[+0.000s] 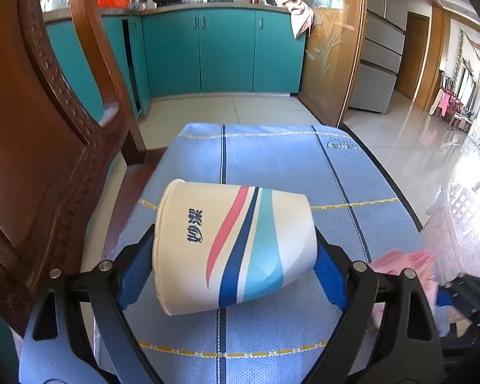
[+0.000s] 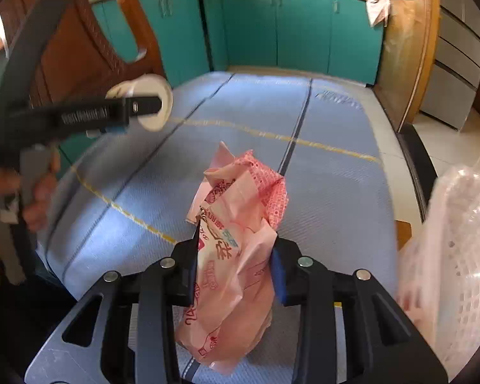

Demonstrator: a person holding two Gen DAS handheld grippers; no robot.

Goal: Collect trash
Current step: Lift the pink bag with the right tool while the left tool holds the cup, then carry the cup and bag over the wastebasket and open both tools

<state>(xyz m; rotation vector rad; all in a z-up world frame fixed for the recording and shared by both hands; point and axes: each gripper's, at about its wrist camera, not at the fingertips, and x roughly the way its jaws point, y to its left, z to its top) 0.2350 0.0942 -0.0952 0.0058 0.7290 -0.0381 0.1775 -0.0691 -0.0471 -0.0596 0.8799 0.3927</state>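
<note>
Both pieces of rubbish are already in hand over the blue mat-covered bench (image 2: 336, 192). The left tongs (image 1: 233, 256) are spread wide but clamped on a paper cup (image 1: 233, 246), which lies on its side between the pads, base towards one pad and rim towards the other, held above the bench's left half. That cup looks light and thin-walled; squeezed end to end like this it should stay stiff enough, whereas a pinch across the open rim would likely crush it, and there is a small dent in the wall already.

The right tongs (image 2: 236, 272) are clenched on a crumpled pink wrapper (image 2: 233, 243), nearer the right side, its upper end standing up past the fingertips. It seems feather-light, soft and slick, so a bite across the bunched middle is probably safest; a loose flap could slip out.

A white lattice basket (image 2: 457, 256) stands just off the bench's right edge, a likely place for both.
</note>
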